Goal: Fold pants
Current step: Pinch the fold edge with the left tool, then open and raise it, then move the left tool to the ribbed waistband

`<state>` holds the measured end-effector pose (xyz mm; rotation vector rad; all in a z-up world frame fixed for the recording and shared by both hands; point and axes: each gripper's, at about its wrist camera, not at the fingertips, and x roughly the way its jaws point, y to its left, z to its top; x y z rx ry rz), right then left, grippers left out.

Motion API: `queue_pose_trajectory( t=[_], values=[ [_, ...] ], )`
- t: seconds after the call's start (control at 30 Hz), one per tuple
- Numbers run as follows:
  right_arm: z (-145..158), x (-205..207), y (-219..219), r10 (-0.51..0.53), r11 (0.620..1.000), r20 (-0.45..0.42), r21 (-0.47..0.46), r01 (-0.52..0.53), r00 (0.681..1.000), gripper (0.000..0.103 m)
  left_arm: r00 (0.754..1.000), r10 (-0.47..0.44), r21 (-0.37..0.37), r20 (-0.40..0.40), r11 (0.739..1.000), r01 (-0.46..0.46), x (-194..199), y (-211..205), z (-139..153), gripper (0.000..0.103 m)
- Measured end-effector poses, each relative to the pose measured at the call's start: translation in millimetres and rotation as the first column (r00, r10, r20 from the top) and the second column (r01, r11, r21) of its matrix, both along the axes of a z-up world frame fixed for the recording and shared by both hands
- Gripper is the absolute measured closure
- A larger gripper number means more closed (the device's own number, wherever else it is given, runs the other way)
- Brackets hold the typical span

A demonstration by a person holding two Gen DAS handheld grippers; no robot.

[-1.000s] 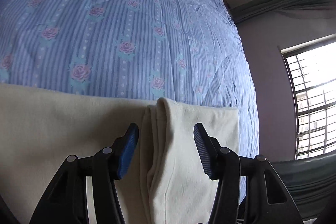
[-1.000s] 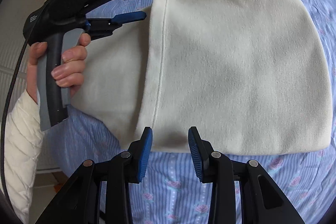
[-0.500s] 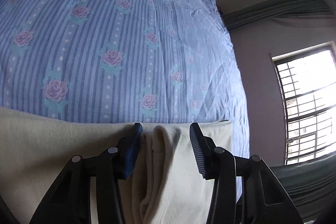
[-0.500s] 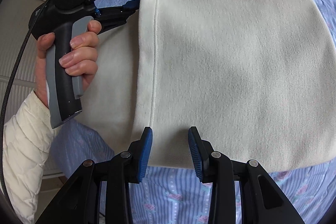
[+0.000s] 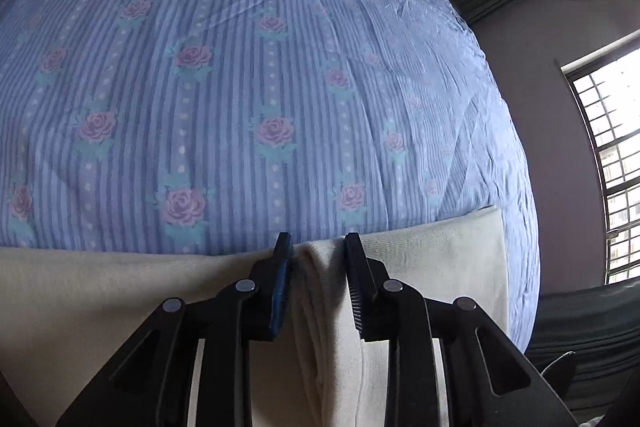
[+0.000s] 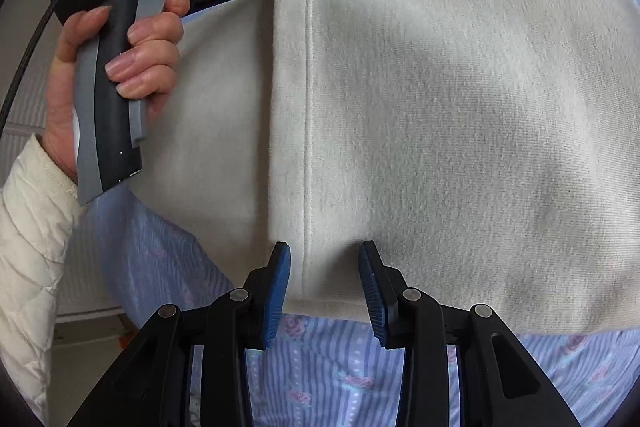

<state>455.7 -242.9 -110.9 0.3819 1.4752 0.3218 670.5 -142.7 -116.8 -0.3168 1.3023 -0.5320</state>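
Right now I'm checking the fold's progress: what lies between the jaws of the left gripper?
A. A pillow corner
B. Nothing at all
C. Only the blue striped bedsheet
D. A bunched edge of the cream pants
D: in the left wrist view the left gripper has a bunched ridge of the cream pants between its jaws, which have just been closing, with the blue bedsheet lying beyond.

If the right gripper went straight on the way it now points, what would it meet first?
Most likely the hemmed edge of the cream pants, already lying between the right gripper fingers; the bedsheet lies just beneath, depth unclear.
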Motion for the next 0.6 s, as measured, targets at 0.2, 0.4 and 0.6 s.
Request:
queue_pose_trajectory(
  t=[0.2,0.4,0.6],
  values=[
    [0.9,-1.8,-13.9,0.000,1.000,-0.026,0.032,0.000,1.000,0.066,0.977,0.152,0.065,0.150,0.984,-0.164,-27.1,46.8,49.4,0.050],
    [36.2,-20.2,-2.1,0.100,0.994,0.076,-0.061,-0.095,0.992,0.066,0.955,0.222,0.245,0.194,0.932,-0.267,-115.9,115.2,73.3,0.037],
    [68.5,-34.2,2.7,0.109,0.991,0.153,-0.096,-0.095,0.982,0.038,0.902,0.379,0.354,0.207,0.830,-0.431,-203.7,181.2,70.9,0.029]
  ],
)
